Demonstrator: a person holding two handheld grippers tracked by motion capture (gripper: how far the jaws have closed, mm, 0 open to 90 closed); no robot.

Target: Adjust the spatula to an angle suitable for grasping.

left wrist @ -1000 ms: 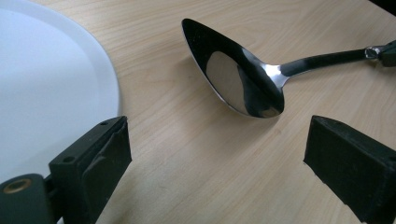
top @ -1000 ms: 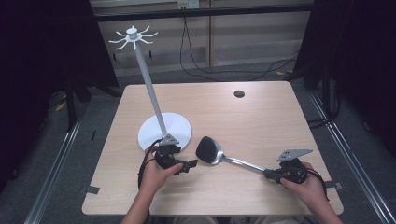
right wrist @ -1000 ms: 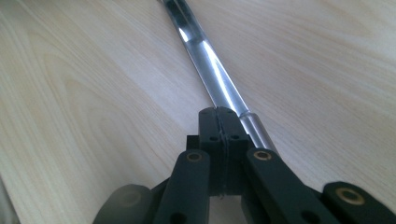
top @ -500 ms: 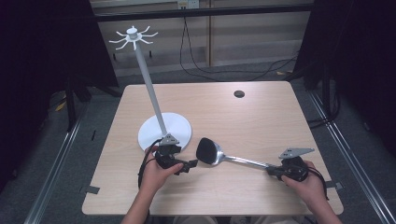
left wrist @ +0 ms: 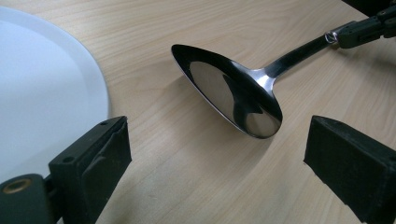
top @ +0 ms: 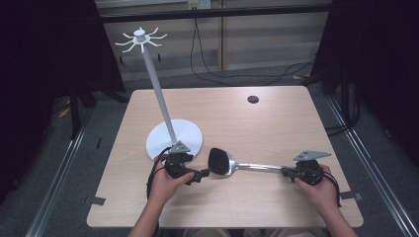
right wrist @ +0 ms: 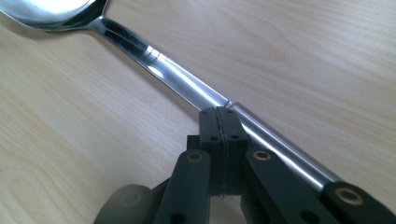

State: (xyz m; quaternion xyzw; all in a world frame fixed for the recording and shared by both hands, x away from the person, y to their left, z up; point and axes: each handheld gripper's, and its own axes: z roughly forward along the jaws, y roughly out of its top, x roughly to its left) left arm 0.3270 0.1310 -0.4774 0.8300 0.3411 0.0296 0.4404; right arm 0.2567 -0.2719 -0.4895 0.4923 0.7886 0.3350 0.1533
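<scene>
The large steel spoon (top: pixel 221 161) is lying across the near part of the table (top: pixel 276 118), bowl toward the white stand base (top: pixel 190 133). The right hand-held gripper (top: pixel 287 171) is sitting clenched, jaws pressed together beside the handle; an actual grip cannot be confirmed. The left hand-held gripper (top: pixel 205 173) is resting released, jaws wide, bowl just ahead of them.

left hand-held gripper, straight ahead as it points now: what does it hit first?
Probably the spoon: its bowl lies just ahead of the open left hand-held gripper, between the lines of its jaws. The white stand base sits off to one side. Whether it runs over the bowl is unclear.
</scene>
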